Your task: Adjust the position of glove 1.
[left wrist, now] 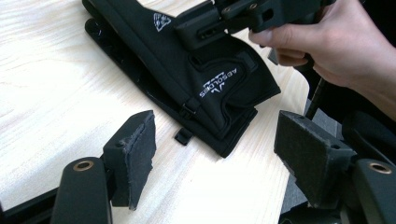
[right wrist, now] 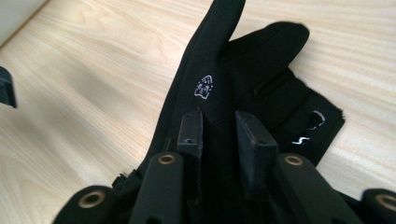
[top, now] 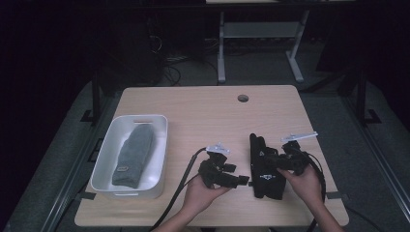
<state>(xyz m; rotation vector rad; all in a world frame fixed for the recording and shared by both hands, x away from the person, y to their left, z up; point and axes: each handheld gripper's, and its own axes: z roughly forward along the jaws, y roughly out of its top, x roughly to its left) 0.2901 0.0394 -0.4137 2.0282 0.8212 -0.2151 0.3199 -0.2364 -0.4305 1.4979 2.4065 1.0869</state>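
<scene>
- Right claw set low over the black glove, two foam-faced jaws close together with a raised fold of the glove's fabric between them; pads at the fold's sides, whether pressing or just let go cannot tell.
- Left claw released, jaws spread wide, nothing between them but bare counter; pads square, dark, rough and frayed at the edges, aimed at the glove's cuff end.
- Black glove lying flat on the counter, right of middle near the front edge, between the two hands; smooth, slightly stretchy-looking fabric, small white crest on the back, white lettering near the cuff, a little buckle tab at one side.
- Long axis running front to back in the high view: cuff toward the person, fingers pointing away toward the far edge.
- Counter of pale wood grain, rounded corners, a round cable hole near the far edge.
- Well apart at the left: white rectangular plastic bin with rounded corners, holding a grey knitted mitten, soft and ribbed, long axis also front to back.
</scene>
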